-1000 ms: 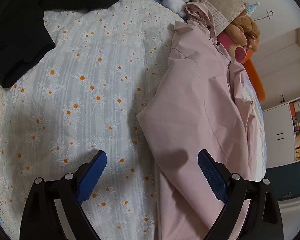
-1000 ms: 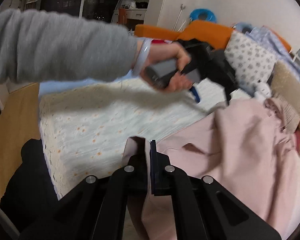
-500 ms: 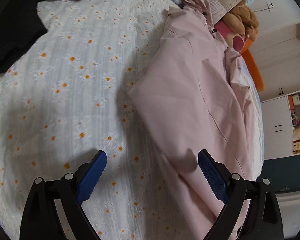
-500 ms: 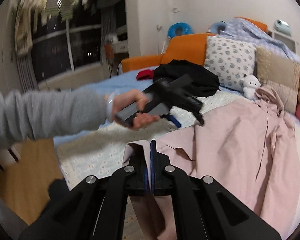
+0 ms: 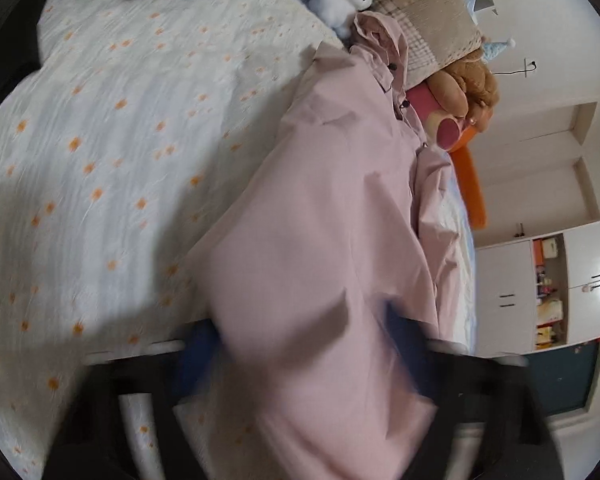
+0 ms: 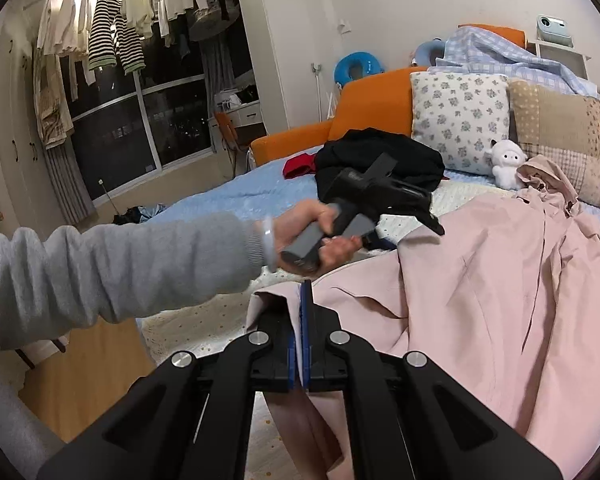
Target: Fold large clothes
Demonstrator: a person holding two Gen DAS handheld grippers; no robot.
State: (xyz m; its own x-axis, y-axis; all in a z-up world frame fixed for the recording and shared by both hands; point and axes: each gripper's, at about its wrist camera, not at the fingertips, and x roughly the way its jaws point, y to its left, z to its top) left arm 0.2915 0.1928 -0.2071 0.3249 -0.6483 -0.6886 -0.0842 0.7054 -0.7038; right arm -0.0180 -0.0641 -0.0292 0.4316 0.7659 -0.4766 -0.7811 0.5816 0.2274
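A large pale pink shirt [image 5: 332, 216] lies along the daisy-print bedspread [image 5: 112, 152], collar toward the pillows. It also shows in the right wrist view [image 6: 500, 300]. My left gripper [image 5: 300, 360] is blurred; its blue fingers stand on either side of a fold of the shirt's side edge, with cloth between them. In the right wrist view the left gripper [image 6: 432, 216] is at that edge, held by a grey-sleeved arm. My right gripper [image 6: 300, 312] is shut on the shirt's bottom hem and holds it lifted.
Pillows [image 6: 460, 116], a white plush [image 6: 506, 162] and a brown plush bear [image 5: 464, 88] sit at the head of the bed. Black clothes [image 6: 376, 156] are piled at the far side. An orange sofa [image 6: 340, 120] and wooden floor [image 6: 92, 368] lie beyond.
My left gripper has moved forward onto the shirt's side edge and its fingers have closed in around the cloth. My right gripper has lifted with the hem still held.
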